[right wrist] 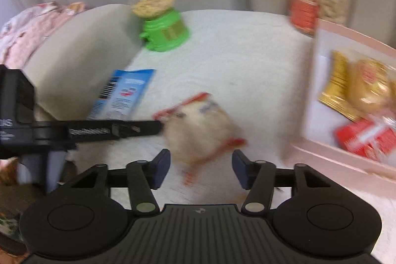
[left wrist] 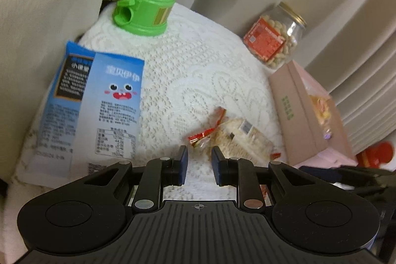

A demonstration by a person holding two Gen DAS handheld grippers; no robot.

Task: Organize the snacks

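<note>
The rice cracker packet (right wrist: pixel 200 130), clear with red crimped ends, lies on the white lace tabletop (left wrist: pixel 198 71) just ahead of both tools. The right tool (right wrist: pixel 201 168) stands half open and empty, straddling its near end; closing on it looks next. The left tool (left wrist: pixel 199 165) is narrowed to its tightest, empty. Farther right waits the pink box (right wrist: pixel 321 90).
</note>
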